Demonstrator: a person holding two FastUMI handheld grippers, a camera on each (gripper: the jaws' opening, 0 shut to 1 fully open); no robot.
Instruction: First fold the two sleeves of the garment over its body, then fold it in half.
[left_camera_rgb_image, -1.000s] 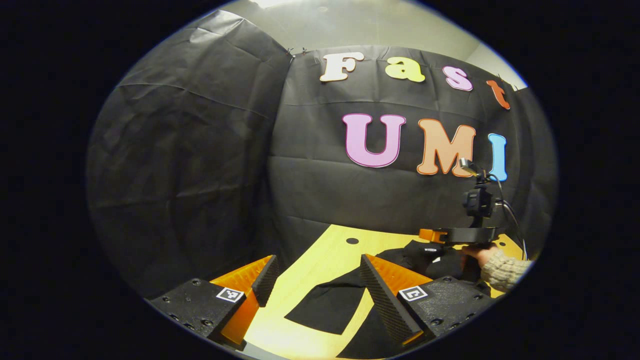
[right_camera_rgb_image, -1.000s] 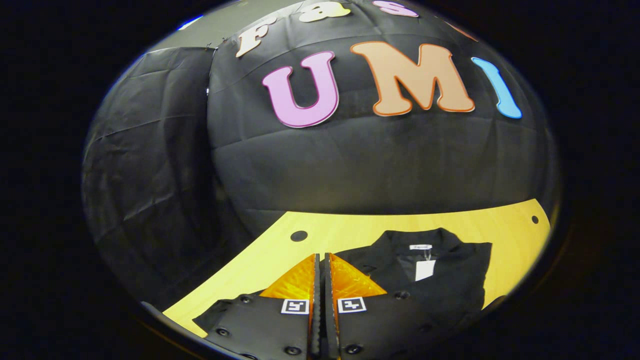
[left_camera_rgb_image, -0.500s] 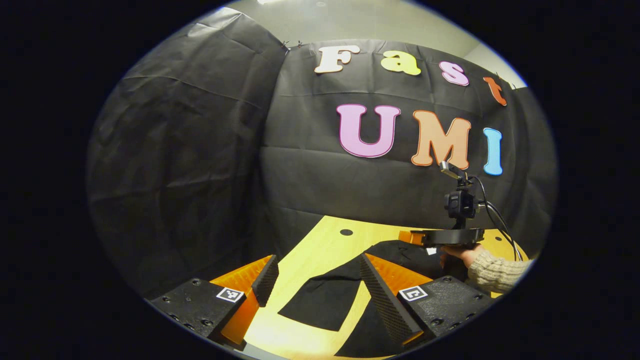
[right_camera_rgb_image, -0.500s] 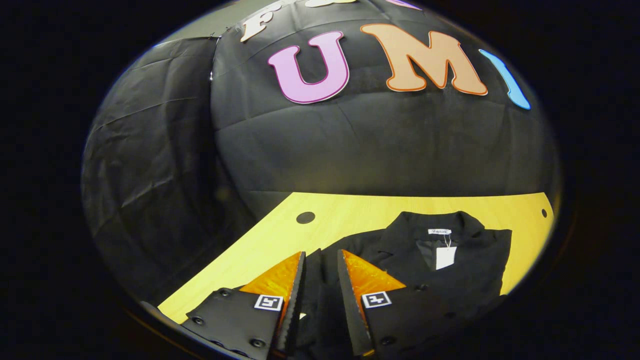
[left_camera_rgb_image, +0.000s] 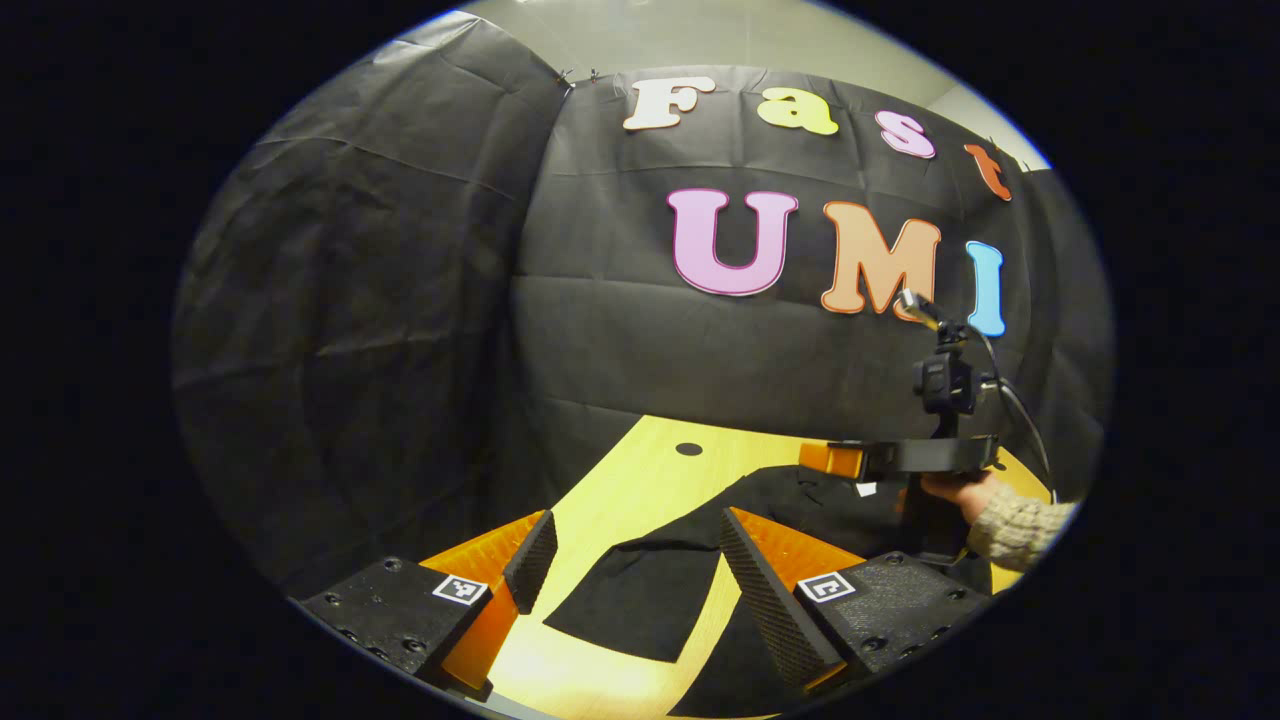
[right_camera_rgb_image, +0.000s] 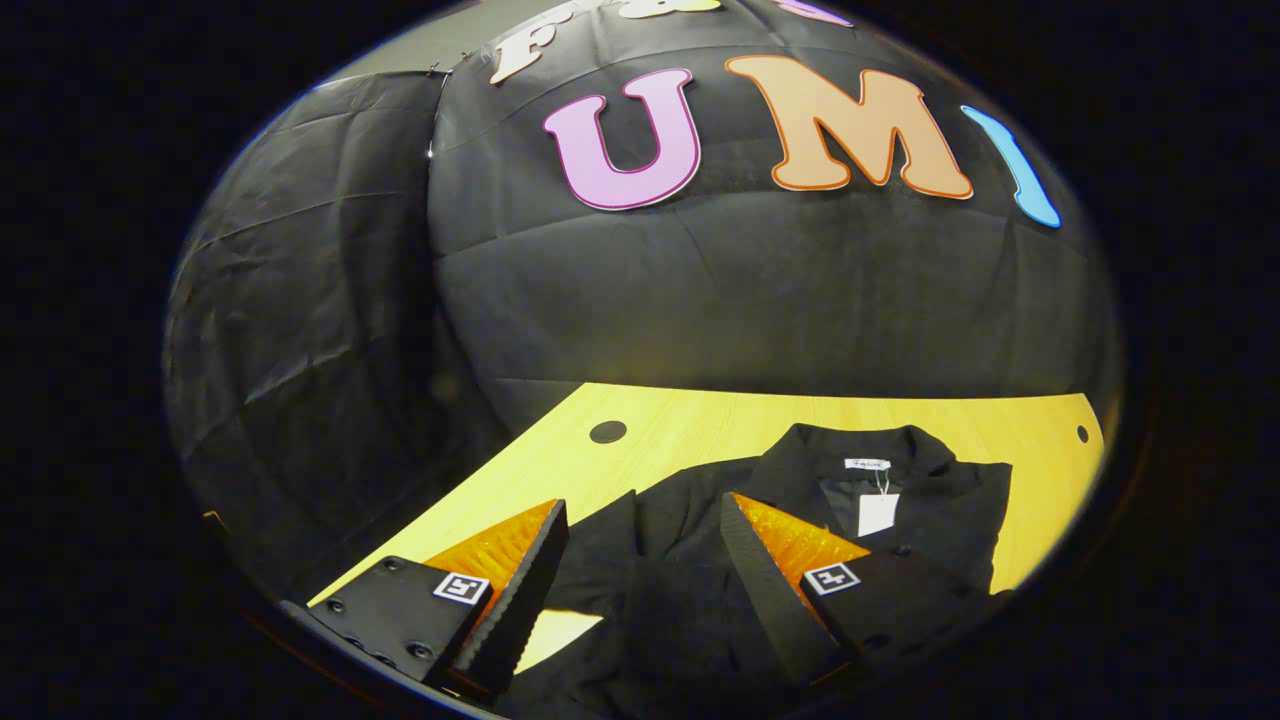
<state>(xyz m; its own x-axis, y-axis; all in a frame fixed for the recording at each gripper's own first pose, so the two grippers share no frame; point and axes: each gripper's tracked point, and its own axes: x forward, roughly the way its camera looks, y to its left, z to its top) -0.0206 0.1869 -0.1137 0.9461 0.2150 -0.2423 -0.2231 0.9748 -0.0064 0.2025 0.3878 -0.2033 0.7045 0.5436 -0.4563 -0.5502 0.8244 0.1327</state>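
A black garment (right_camera_rgb_image: 900, 540) lies on the yellow wooden table (right_camera_rgb_image: 680, 440), collar and white tag (right_camera_rgb_image: 877, 513) toward the far wall. My right gripper (right_camera_rgb_image: 645, 512) hovers open just above its left part, with dark cloth under the gap and nothing held. In the left gripper view, one sleeve (left_camera_rgb_image: 640, 600) lies flat on the table (left_camera_rgb_image: 610, 500). My left gripper (left_camera_rgb_image: 635, 548) stands open over that sleeve, nothing between its fingers. Farther right there, the right gripper (left_camera_rgb_image: 820, 458) hangs above the garment's body (left_camera_rgb_image: 800, 500), held by a hand in a knitted sleeve (left_camera_rgb_image: 1010, 520).
The booth's black cloth wall (right_camera_rgb_image: 750, 300) rises straight behind the table. A round dark hole (right_camera_rgb_image: 607, 432) sits in the tabletop near its far left corner, and another small one (right_camera_rgb_image: 1081, 434) at the far right. Bare wood lies between the garment and the wall.
My right gripper has gone from shut to wide open and let go of the cloth, which now lies on the garment. The left gripper has stayed open and barely shifted.
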